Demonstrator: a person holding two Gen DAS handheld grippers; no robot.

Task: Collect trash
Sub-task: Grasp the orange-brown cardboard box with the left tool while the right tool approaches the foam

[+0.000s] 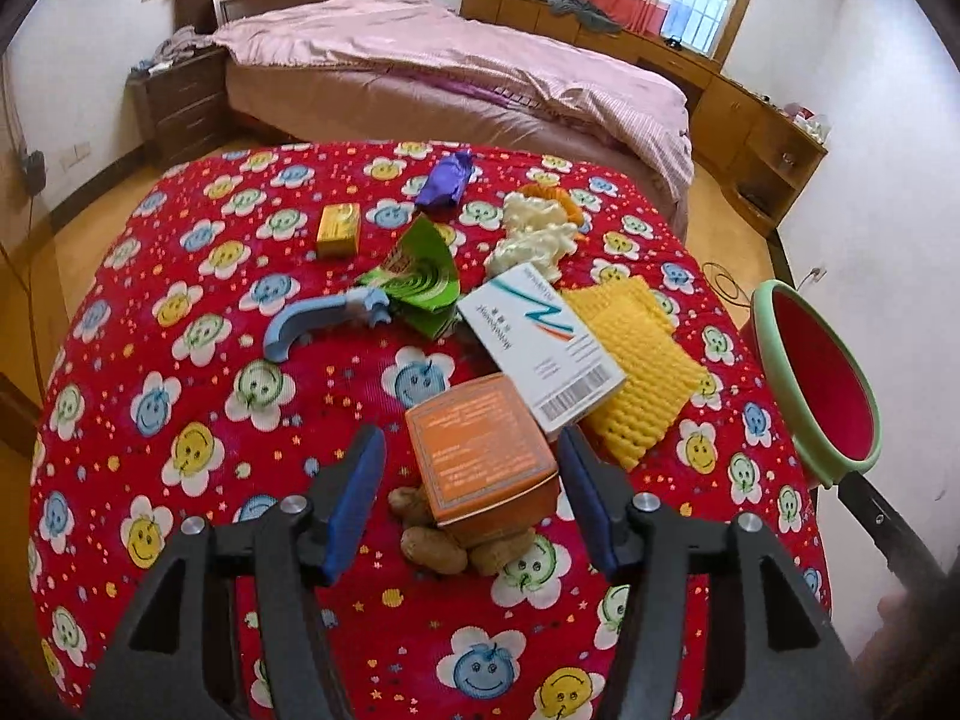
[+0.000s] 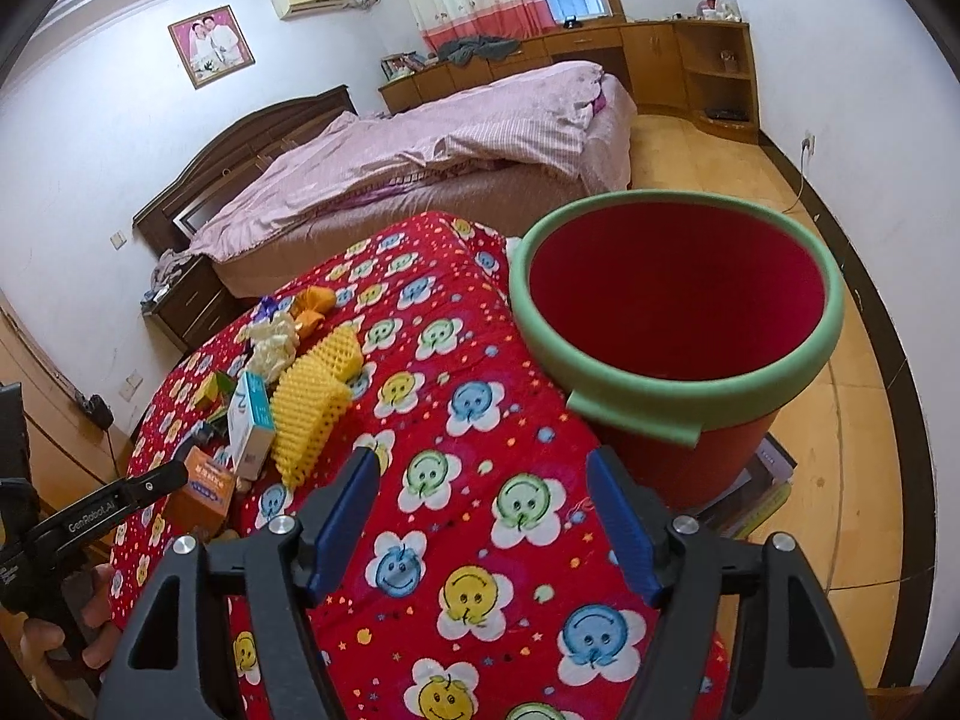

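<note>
On the red smiley-flower tablecloth [image 1: 180,360] lies trash. My left gripper [image 1: 471,450] is open, its blue pads on either side of an orange box [image 1: 480,450] that sits over some peanuts [image 1: 435,549]. A white box [image 1: 540,336] leans on the orange box and on yellow foam netting [image 1: 642,360]. Farther back lie a green wrapper [image 1: 420,282], a blue plastic piece [image 1: 324,318], a small yellow box [image 1: 339,229], a purple wrapper [image 1: 447,179] and white foam [image 1: 534,234]. My right gripper [image 2: 483,474] is open and empty over the cloth, left of the red bin [image 2: 678,324].
The red bin with a green rim [image 1: 810,372] stands at the table's right edge on books [image 2: 762,492]. A bed [image 1: 450,72] lies behind the table, with wooden cabinets [image 1: 750,120] along the wall. The left gripper shows in the right wrist view [image 2: 180,474].
</note>
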